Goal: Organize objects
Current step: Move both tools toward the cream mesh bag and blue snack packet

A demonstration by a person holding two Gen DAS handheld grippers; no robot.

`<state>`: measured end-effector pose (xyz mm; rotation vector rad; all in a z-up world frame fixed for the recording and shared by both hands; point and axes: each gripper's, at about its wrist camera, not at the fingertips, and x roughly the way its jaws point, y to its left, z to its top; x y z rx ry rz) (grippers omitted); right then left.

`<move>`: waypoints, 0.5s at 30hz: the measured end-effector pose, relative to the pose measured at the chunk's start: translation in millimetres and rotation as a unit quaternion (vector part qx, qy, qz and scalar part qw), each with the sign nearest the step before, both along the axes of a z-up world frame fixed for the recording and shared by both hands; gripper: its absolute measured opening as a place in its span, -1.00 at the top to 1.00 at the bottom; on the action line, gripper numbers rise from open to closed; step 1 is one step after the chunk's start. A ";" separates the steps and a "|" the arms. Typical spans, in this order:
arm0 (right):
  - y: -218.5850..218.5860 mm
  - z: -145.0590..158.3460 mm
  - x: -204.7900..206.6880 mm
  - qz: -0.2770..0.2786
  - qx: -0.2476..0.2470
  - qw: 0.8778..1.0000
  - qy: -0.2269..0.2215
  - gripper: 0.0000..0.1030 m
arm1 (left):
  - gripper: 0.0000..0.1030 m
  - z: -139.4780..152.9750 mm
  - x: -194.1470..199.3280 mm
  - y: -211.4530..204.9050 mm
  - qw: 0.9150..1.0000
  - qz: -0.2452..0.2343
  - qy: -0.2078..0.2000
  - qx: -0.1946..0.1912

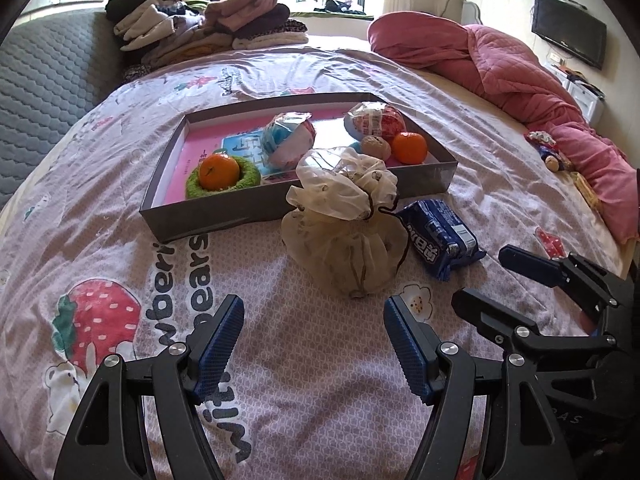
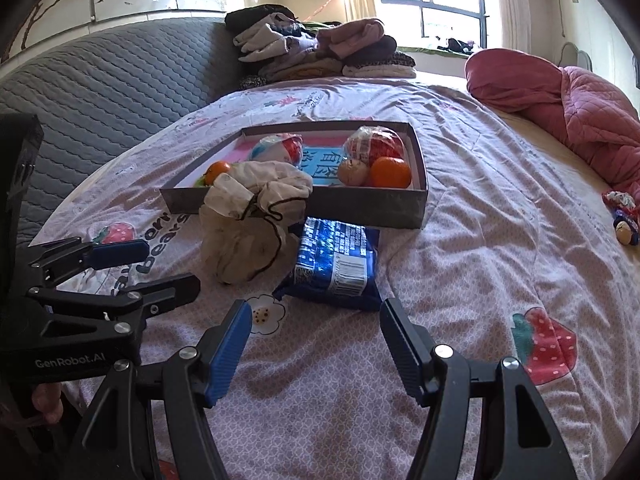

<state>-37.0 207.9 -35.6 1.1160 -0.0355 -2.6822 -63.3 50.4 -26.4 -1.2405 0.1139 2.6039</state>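
A grey shallow box [image 1: 224, 212] [image 2: 360, 206] lies on the bed. It holds two oranges [image 1: 218, 171] [image 1: 409, 147], one in a green ring [image 1: 248, 184], two wrapped snack packs [image 1: 289, 142] [image 1: 374, 119] and a walnut [image 1: 375, 146]. In front of it stand a cream drawstring pouch [image 1: 344, 236] [image 2: 250, 224] and a blue snack packet [image 1: 440, 238] [image 2: 336, 264]. My left gripper [image 1: 314, 308] is open, just short of the pouch. My right gripper [image 2: 316, 314] is open, just short of the blue packet. Each gripper shows in the other's view [image 1: 484, 280] [image 2: 168, 266].
The bed has a pink printed sheet [image 1: 304, 380]. A pink quilt [image 1: 500, 68] lies along the right side, with small wrapped items [image 1: 550, 152] beside it. Folded clothes [image 1: 200, 28] are stacked at the far end. A grey padded headboard [image 2: 100, 92] is on the left.
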 end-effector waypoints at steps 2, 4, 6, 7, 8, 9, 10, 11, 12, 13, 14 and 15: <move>1.5 -0.7 -2.2 -0.003 -0.003 1.000 -0.001 -0.28 | -0.43 -0.2 -1.7 0.4 1.000 0.000 0.002 0.001; 2.0 -1.2 -3.5 -0.005 -0.004 1.000 -0.002 -0.28 | -0.43 -1.0 -4.3 0.8 1.000 0.001 0.001 0.003; 2.2 -2.0 -4.7 -0.007 -0.002 1.000 -0.003 -0.28 | -0.43 -1.9 -7.5 2.2 1.000 0.000 0.001 0.002; 2.3 -2.4 -5.5 -0.008 -0.002 1.000 -0.004 -0.28 | -0.43 -2.4 -8.8 2.8 1.000 0.000 0.001 0.001; 2.3 -2.8 -6.0 -0.008 -0.001 1.000 -0.004 -0.28 | -0.43 -3.2 -10.3 3.3 1.000 0.000 0.002 0.001; 2.1 -2.9 -6.7 -0.008 0.001 1.000 -0.004 -0.28 | -0.43 -3.9 -12.0 4.0 1.000 0.000 0.002 0.000; 1.9 -3.0 -7.4 -0.008 0.002 1.000 -0.004 -0.28 | -0.43 -4.1 -12.9 4.0 1.000 0.000 0.003 0.001; 1.9 -3.1 -8.3 -0.009 0.002 1.000 -0.003 -0.28 | -0.43 -4.5 -14.1 4.8 1.000 0.000 0.003 0.001; 1.5 -3.4 -9.4 -0.009 0.003 1.000 -0.004 -0.28 | -0.43 -5.2 -15.9 5.6 1.000 0.000 0.002 0.000; 1.4 -3.6 -10.4 -0.010 0.003 1.000 -0.004 -0.28 | -0.43 -5.6 -17.8 6.4 1.000 0.000 0.002 0.000; 0.9 -3.9 -11.4 -0.010 0.006 1.000 -0.004 -0.28 | -0.43 -5.8 -18.7 6.3 1.000 0.000 0.003 -0.001; 0.6 -3.9 -12.0 -0.011 0.007 1.000 -0.003 -0.28 | -0.43 -6.0 -20.6 6.7 1.000 0.001 0.004 -0.002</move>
